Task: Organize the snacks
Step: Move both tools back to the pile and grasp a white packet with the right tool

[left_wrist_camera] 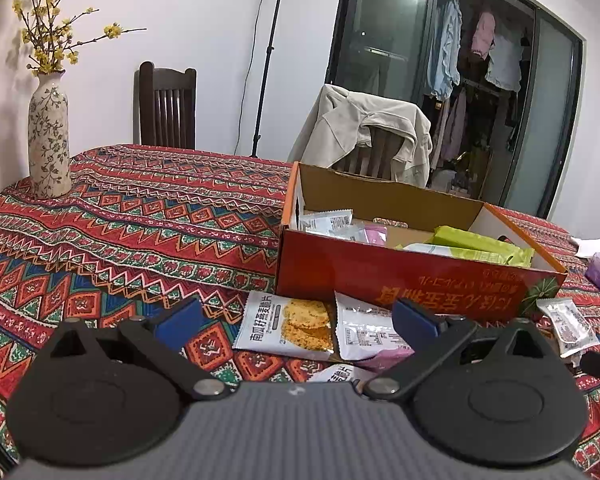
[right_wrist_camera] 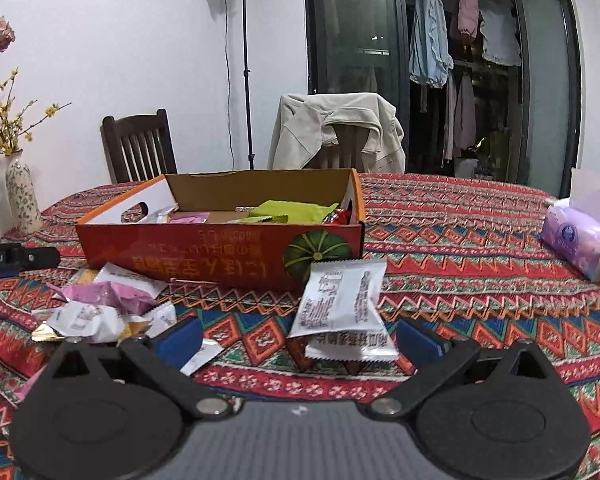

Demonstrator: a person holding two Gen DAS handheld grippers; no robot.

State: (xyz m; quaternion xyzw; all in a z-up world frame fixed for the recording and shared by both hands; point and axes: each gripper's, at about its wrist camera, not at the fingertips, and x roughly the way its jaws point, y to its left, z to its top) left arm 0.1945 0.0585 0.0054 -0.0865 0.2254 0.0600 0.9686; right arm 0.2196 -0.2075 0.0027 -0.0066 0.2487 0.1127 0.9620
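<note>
Left hand-held gripper (left_wrist_camera: 296, 322): jaws spread apart, nothing between them, poised low over a cracker packet (left_wrist_camera: 290, 326) and a white sachet (left_wrist_camera: 366, 334) lying flat on the patterned desk cloth (left_wrist_camera: 120, 216); right hand-held gripper (right_wrist_camera: 298, 338): jaws likewise apart and empty, with two white sachets (right_wrist_camera: 338, 300) stacked just ahead of its blue fingertips (right_wrist_camera: 180, 338) and a heap of pink and white wrappers (right_wrist_camera: 100, 306) to its left. Beyond both stands the open orange cardboard box (right_wrist_camera: 220, 252), pumpkin printed on its near wall, already holding green, pink and white snack packets. Farther off: floral vase (left_wrist_camera: 49, 136), tissue pack (right_wrist_camera: 576, 240), two chairs.
</note>
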